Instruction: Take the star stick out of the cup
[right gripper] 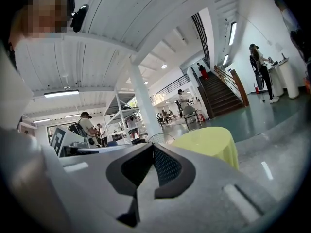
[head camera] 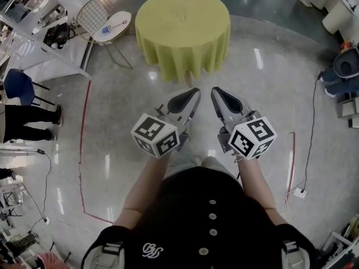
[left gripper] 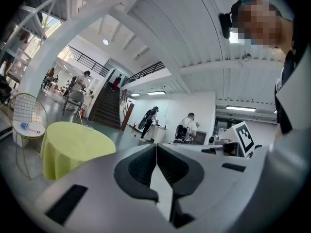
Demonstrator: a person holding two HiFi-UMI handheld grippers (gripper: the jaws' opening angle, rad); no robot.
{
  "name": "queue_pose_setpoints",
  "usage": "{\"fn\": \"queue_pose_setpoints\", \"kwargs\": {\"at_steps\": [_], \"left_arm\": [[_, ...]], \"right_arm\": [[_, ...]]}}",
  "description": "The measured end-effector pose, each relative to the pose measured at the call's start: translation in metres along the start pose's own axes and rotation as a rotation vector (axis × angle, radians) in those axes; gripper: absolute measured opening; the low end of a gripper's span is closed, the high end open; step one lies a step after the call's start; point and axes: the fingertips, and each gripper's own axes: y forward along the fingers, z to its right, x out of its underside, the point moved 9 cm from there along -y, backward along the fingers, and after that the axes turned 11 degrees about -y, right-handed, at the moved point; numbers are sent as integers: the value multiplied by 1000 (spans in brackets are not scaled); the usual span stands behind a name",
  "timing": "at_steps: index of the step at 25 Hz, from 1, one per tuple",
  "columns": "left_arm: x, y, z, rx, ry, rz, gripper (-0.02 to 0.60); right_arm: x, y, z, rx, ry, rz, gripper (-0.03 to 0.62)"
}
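The left gripper (head camera: 195,92) and right gripper (head camera: 215,92) are grey, black inside, with black-and-white square markers. Ahead of them the tablecloth (head camera: 182,29) is yellow-green, seemingly plain.

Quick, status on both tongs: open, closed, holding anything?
Left tongs: closed, holding nothing.
Right tongs: closed, holding nothing.

A small clear thing (left gripper: 87,126) is standing on the yellow table (left gripper: 73,147), too faint to tell whether it is the cup. In the head view, only a speck (head camera: 184,17) is showing there. A little item (head camera: 116,25) is lying on the wire chair's (head camera: 98,13) white seat, too small to name, and a bystander (head camera: 31,122) is being cut off to legs alone at that view's left edge.
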Motion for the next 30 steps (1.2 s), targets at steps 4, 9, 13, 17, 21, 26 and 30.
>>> {"fn": "queue_pose_setpoints", "kwargs": {"at_steps": [4, 9, 13, 17, 21, 26, 30], "left_arm": [[-13, 10, -26, -1, -13, -5, 12], [-39, 29, -63, 12, -16, -10, 14], [-64, 49, -91, 32, -18, -13, 14], [-85, 70, -113, 53, -17, -24, 14], [-102, 87, -139, 65, -16, -32, 14], [-125, 104, -168, 83, -3, -49, 14], [-136, 116, -189, 93, -3, -51, 14]], "right_arm": [[-2, 29, 9, -2, -1, -7, 4], [-13, 71, 27, 22, -1, 2, 3], [-24, 105, 42, 41, -1, 2, 4], [-36, 134, 59, 52, -9, 5, 3], [-44, 163, 76, 75, -13, 11, 5], [-53, 196, 91, 103, -15, 11, 3], [-55, 218, 101, 110, -24, 4, 5]]}}
